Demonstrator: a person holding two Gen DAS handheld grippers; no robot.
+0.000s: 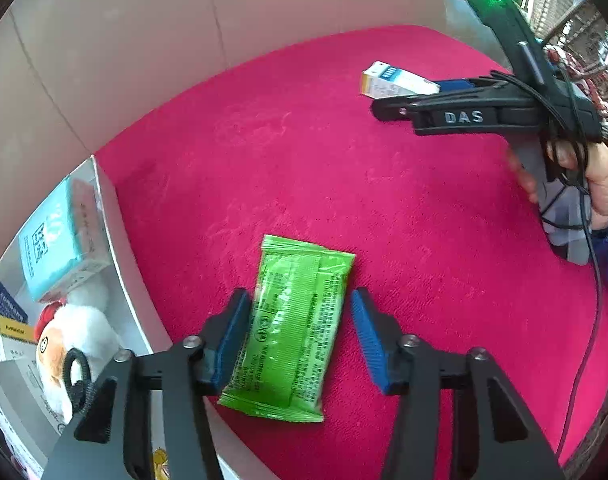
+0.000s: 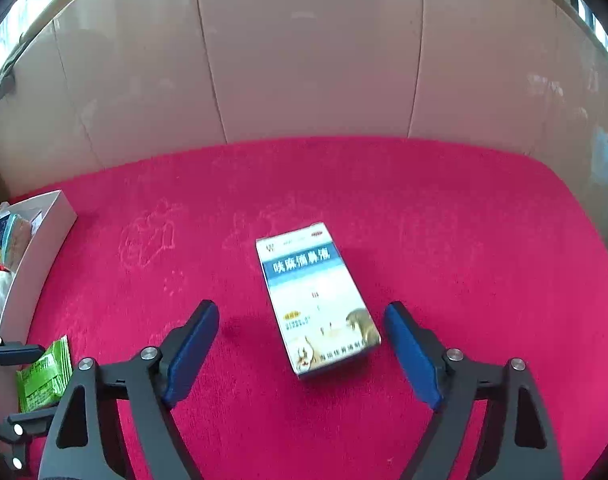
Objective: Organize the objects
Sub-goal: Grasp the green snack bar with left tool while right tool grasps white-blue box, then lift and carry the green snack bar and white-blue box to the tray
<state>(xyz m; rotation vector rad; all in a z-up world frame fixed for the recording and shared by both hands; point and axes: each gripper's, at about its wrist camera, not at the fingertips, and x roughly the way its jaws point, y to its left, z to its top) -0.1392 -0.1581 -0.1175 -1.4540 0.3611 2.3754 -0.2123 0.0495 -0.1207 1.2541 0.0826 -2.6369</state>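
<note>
So, your left gripper [image 1: 300, 334] straddles green packet [image 1: 290, 328] on red cloth [image 1: 424, 260]; left pad touches packet edge, right pad stands off, so jaws not clamped yet; your right gripper [image 2: 302, 354] spread wide around medicine box [image 2: 318, 300] mid-cloth, both pads apart from it, nothing held; white bin [image 1: 120, 240] sits at left edge of cloth, just beside packet, with teal box [image 1: 60, 236] and plush toy [image 1: 72, 340] inside.
</note>
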